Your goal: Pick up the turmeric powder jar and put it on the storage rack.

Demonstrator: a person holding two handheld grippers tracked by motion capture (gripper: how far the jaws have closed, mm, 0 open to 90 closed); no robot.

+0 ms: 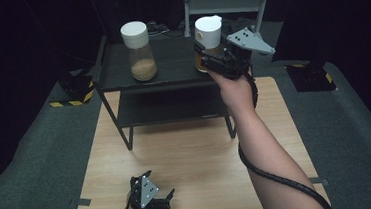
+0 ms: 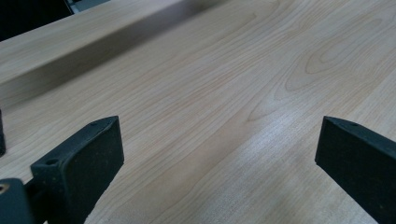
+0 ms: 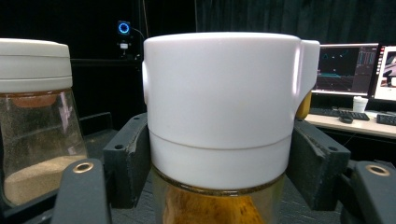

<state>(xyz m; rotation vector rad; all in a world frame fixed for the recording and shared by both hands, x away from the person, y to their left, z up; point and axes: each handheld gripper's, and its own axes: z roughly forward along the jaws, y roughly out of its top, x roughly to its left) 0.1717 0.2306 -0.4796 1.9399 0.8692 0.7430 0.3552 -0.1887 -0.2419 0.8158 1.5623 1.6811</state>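
A glass jar with a white lid (image 1: 208, 30) and amber contents stands at the right end of a black shelf's top (image 1: 173, 68). My right gripper (image 1: 207, 57) is shut on it. In the right gripper view both black jaws press the sides of the jar (image 3: 219, 93) just below the lid, with the right gripper (image 3: 219, 163) level with the neck. A second jar (image 1: 142, 50), white-lidded and holding sandy powder, stands to the left, apart from the first; it is the left jar (image 3: 32, 116) in that view. My left gripper (image 1: 155, 184) rests low at the table's near edge, open and holding nothing (image 2: 215, 154).
The black two-tier shelf stands on the far half of a wooden table (image 1: 187, 154); its lower tier (image 1: 169, 108) is bare. Dark carpet surrounds the table. Monitors and a keyboard on a desk (image 3: 348, 70) lie far behind the jar.
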